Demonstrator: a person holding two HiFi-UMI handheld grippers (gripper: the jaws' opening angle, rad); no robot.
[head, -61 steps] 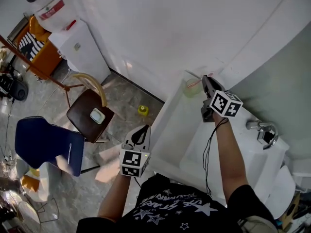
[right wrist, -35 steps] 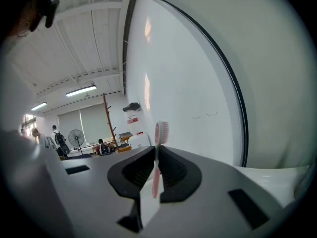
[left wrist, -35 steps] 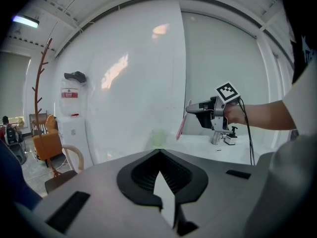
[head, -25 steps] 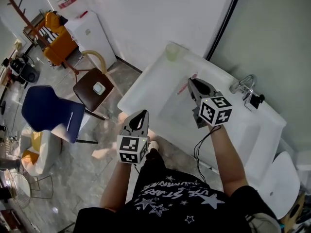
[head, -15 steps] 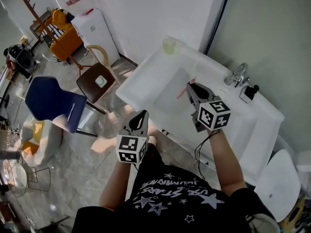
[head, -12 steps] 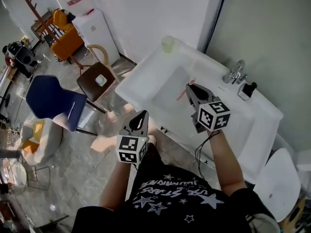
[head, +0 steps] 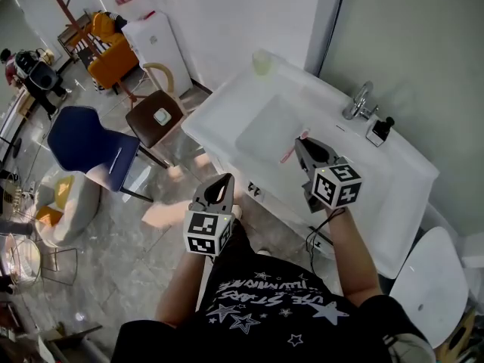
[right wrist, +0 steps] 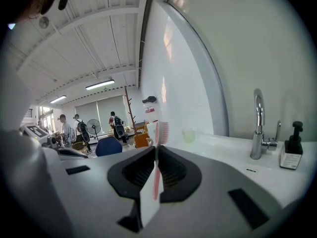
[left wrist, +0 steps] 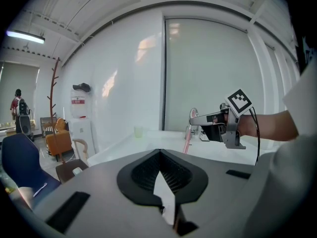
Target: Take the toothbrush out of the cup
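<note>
A pink toothbrush [head: 290, 149] is clamped between the jaws of my right gripper [head: 302, 144] and held in the air over the white sink counter [head: 227, 108]. In the right gripper view the toothbrush [right wrist: 156, 157] runs up between the jaws of that gripper [right wrist: 155, 148], bristles on top. The pale green cup [head: 262, 61] stands far off at the counter's back corner, with nothing in it that I can see; this cup [right wrist: 188, 135] looks small in the right gripper view. My left gripper [head: 224, 181] hangs shut and holds nothing, off the counter's front edge.
A chrome faucet [head: 357, 100] and a soap dispenser [head: 378, 130] stand at the back right of the basin. On the floor to the left are a brown chair [head: 157, 118] and a blue chair [head: 87, 146]. A white stool [head: 427, 278] is at the lower right.
The right gripper has carried the toothbrush away from the cup, across the basin toward its front. The left gripper moved along with it and stayed shut.
</note>
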